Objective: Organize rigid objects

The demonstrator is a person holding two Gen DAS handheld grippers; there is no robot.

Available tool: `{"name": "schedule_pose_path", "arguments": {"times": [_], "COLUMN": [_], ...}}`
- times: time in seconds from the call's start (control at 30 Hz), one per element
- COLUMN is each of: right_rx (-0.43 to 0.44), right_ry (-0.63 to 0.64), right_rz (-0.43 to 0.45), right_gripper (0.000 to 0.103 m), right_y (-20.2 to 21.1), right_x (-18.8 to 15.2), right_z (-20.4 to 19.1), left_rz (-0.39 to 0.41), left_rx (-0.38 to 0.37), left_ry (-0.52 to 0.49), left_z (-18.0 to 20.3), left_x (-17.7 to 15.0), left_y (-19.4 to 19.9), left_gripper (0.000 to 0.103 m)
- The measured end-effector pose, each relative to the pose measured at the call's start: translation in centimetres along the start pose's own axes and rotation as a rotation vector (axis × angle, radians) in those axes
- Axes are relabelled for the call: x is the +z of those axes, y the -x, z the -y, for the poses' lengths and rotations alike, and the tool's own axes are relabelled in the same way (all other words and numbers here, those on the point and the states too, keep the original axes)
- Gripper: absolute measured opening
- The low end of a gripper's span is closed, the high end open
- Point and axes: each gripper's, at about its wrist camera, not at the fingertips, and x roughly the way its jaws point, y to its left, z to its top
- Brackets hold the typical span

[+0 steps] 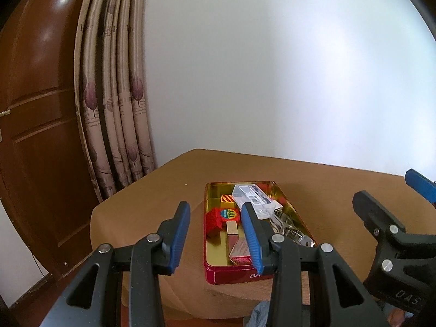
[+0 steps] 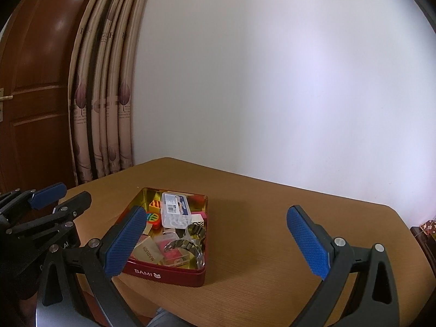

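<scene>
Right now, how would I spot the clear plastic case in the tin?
On the wooden table sits an open red tin with a gold inside. The clear plastic case lies on top of the pile toward the far end, the only see-through item, with a barcode label.

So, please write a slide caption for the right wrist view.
Open right gripper above a red tin filled with small objects on a wooden table.

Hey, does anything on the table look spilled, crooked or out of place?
Nothing spilled: everything sits inside the red tin on the table. The clear plastic case lies tilted on top of the other pieces, and the contents are jumbled rather than sorted.
</scene>
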Motion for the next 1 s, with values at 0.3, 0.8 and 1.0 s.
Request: {"name": "schedule_pose_path", "arguments": {"times": [0.3, 0.8, 1.0], "right_rx": [0.018, 0.024, 0.018], "right_ry": [-0.001, 0.009, 0.015], "right_rz": [-0.016, -0.026, -0.041], "right_gripper": [0.102, 0.102, 0.102], "right_y": [-0.3, -0.4, -0.7], "right_x": [-0.1, -0.3, -0.6], "right_z": [0.0, -0.1, -0.4], "left_rz": [-0.032, -0.057, -0.085], "left_rx": [-0.013, -0.005, -0.012], "left_ry": [0.040, 0.001, 0.013], "left_z": [-0.7, 0.1, 0.0], "left_x": [-0.1, -0.3, -0.3], "left_y": [-0.5, -0.8, -1.2], "left_gripper": [0.047, 0.054, 0.054]}}
